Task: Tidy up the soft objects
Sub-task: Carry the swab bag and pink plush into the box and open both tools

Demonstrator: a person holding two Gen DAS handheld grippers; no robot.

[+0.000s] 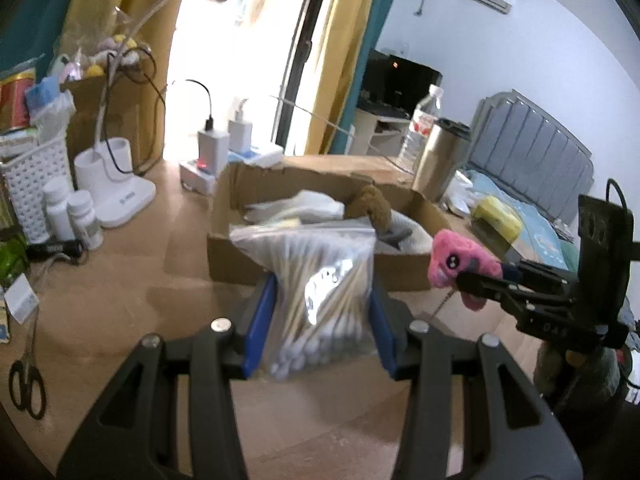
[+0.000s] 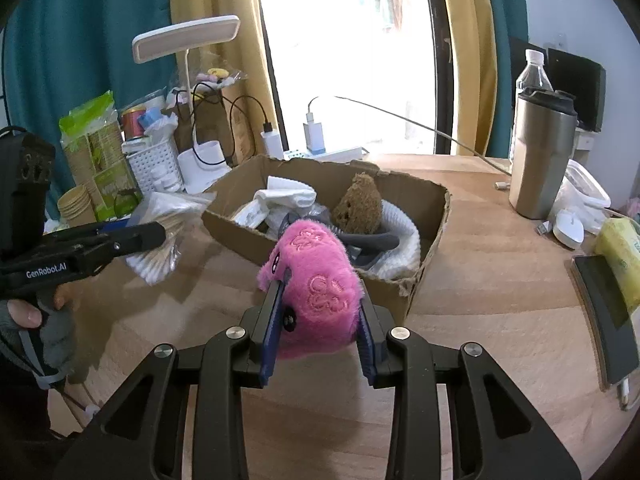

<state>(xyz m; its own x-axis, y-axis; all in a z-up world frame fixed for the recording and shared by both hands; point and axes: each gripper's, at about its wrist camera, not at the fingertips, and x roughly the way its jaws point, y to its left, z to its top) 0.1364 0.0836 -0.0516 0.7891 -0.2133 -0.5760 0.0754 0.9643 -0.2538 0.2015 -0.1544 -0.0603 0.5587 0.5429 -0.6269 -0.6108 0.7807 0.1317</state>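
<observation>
My left gripper (image 1: 322,312) is shut on a clear zip bag of cotton swabs (image 1: 320,276) and holds it above the wooden table, just in front of an open cardboard box (image 1: 224,216). My right gripper (image 2: 320,320) is shut on a pink plush toy (image 2: 316,280) and holds it near the box's (image 2: 436,216) front corner. The box holds white cloths (image 2: 288,196), a brown plush (image 2: 358,204) and a grey item. The pink toy (image 1: 460,260) and right gripper (image 1: 480,284) show at the right of the left wrist view; the swab bag (image 2: 160,236) and left gripper (image 2: 152,232) show at the left of the right wrist view.
A steel tumbler (image 2: 540,152) and a water bottle (image 2: 534,68) stand right of the box. A yellow pack (image 2: 620,256), a phone (image 2: 604,312) and a white mouse (image 2: 570,228) lie at the right. A lamp base (image 1: 116,184), chargers (image 1: 214,144), pill bottles (image 1: 72,216), a white basket (image 1: 32,184) and scissors (image 1: 26,388) crowd the left.
</observation>
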